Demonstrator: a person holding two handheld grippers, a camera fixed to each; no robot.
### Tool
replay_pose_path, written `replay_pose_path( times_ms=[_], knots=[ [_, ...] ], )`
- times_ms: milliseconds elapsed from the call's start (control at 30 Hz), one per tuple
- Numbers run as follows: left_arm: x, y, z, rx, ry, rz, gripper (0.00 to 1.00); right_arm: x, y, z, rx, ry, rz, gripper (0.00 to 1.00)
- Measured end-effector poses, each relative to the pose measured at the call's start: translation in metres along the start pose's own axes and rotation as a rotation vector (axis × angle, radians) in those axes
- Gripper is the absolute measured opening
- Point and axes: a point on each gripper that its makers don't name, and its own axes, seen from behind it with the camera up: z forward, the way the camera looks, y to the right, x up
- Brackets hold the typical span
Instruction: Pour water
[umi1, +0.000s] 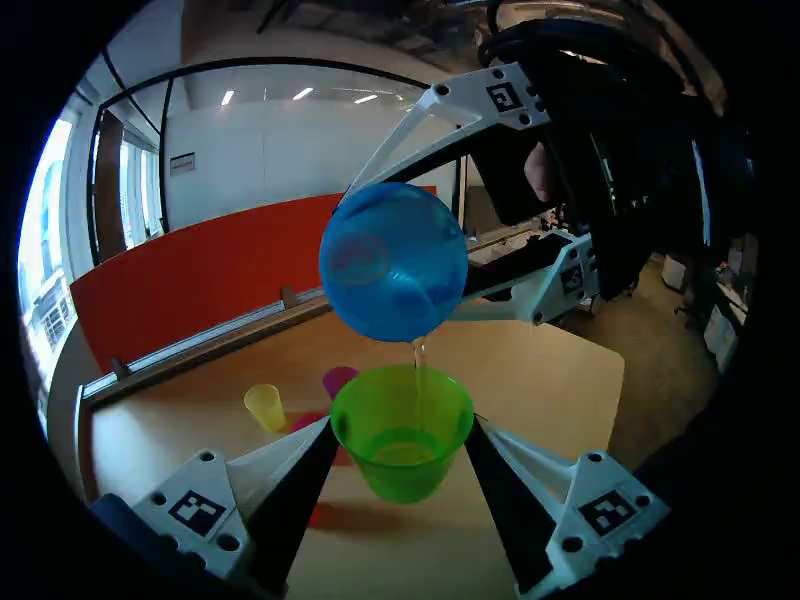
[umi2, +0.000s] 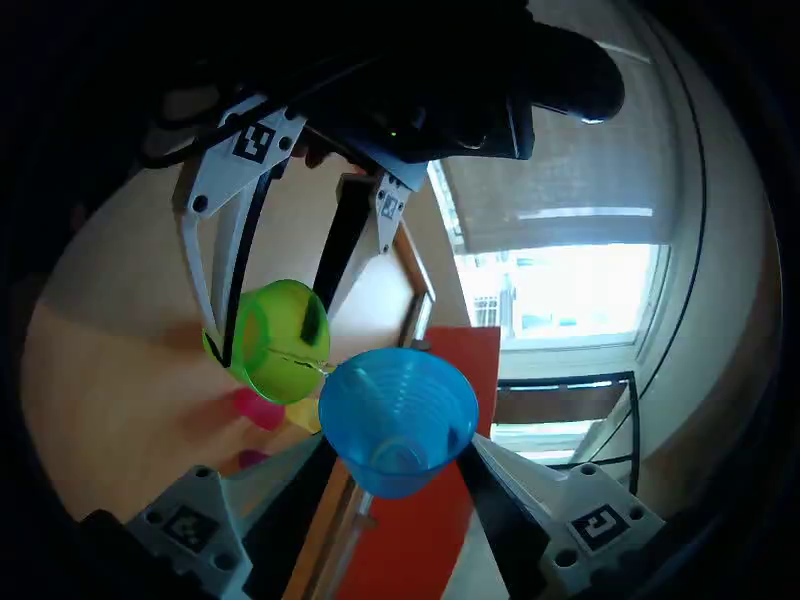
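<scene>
So, stage: mid-pour, I'd say, with a thin stream of water (umi1: 419, 365) dropping from cup to cup.
Left gripper (umi1: 400, 432): clamped on the green cup (umi1: 402, 455), one finger on each side of the wall. The cup is upright and off the table (umi1: 540, 380), probably so the mouth faces the stream and catches it.
Right gripper (umi2: 398, 442): gripping the blue cup (umi2: 398, 420) the same way, but rolled over so the cup is tipped hard and its lip is the low point.
Where the cups sit: blue is just above green and not touching, with its lip over the green mouth. The stream lands inside instead of on the table.
Fill level: a little seems pooled at the bottom of green, so my guess is there's plenty left to go.
Bystanders: a yellow cup (umi1: 265, 407) and a pink cup (umi1: 338, 380) are back on the table, well apart from the pour.
Risk: the stream is close to green's far rim, and tipping more could overshoot it.
</scene>
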Motion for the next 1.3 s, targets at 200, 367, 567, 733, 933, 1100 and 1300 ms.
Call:
replay_pose_path(
  times_ms=[200,367,567,733,933,1100,1300],
  knots=[
    [-0.001,-0.002,0.0,0.004,-0.001,-0.002,0.87,-0.002,0.001,0.002,0.0,0.002,-0.01,0.84],
    [0.0,-0.003,0.0,0.005,0.0,-0.002,0.87,-0.001,0.002,0.003,-0.003,0.001,-0.022,0.85],
    [0.001,-0.004,-0.001,0.007,0.003,-0.003,0.87,0.003,0.003,0.002,-0.01,0.002,-0.035,0.85],
    [0.002,-0.005,-0.001,0.007,0.005,-0.003,0.87,0.009,0.0,-0.002,-0.012,0.001,-0.043,0.85],
    [0.003,-0.004,0.0,0.006,0.007,-0.003,0.87,0.02,-0.007,-0.012,-0.015,-0.006,-0.059,0.84],
    [0.003,-0.004,0.001,0.005,0.008,-0.001,0.87,0.029,-0.013,-0.02,-0.017,-0.013,-0.067,0.84],
    [0.002,-0.004,0.002,0.006,0.006,-0.001,0.87,0.039,-0.016,-0.027,-0.019,-0.011,-0.069,0.85]
  ],
)
